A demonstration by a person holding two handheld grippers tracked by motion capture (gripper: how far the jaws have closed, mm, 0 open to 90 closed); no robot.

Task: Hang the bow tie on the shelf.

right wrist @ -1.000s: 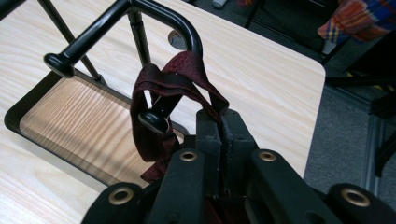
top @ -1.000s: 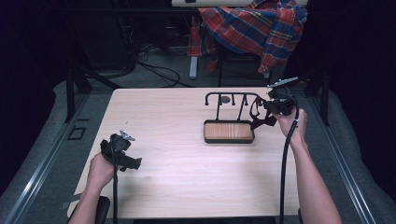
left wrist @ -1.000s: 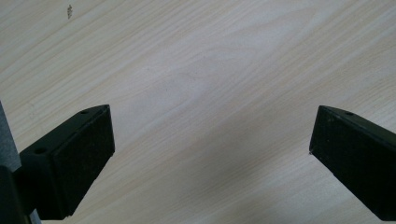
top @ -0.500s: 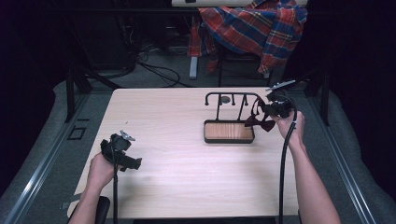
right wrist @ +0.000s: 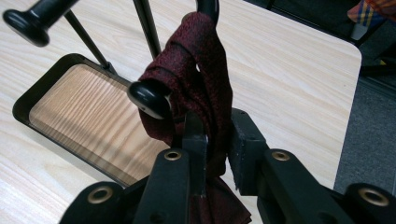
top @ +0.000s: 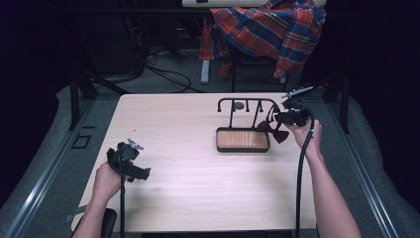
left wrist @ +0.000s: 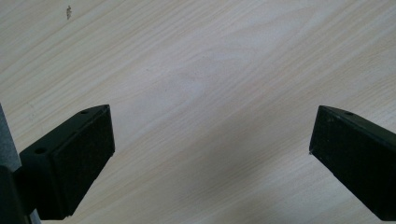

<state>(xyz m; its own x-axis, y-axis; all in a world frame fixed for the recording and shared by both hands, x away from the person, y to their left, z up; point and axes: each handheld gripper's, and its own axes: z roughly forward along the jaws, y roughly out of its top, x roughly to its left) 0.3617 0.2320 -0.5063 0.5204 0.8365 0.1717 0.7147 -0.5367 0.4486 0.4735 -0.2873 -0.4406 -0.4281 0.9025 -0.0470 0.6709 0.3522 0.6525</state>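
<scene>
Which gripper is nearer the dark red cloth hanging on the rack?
Right. The right gripper is clamped on the dark red cloth at the rack; the left gripper is far across the table, open.

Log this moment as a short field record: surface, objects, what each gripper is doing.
surface: light wooden table
stand: black metal rack with a wood-lined tray base, right of table centre
cloth item: dark red bow tie, draped over a rack hook
right gripper: jaws closed on the bow tie at the rack
left gripper: jaws wide apart over bare table, holding nothing
background: plaid cloth beyond the table
</scene>
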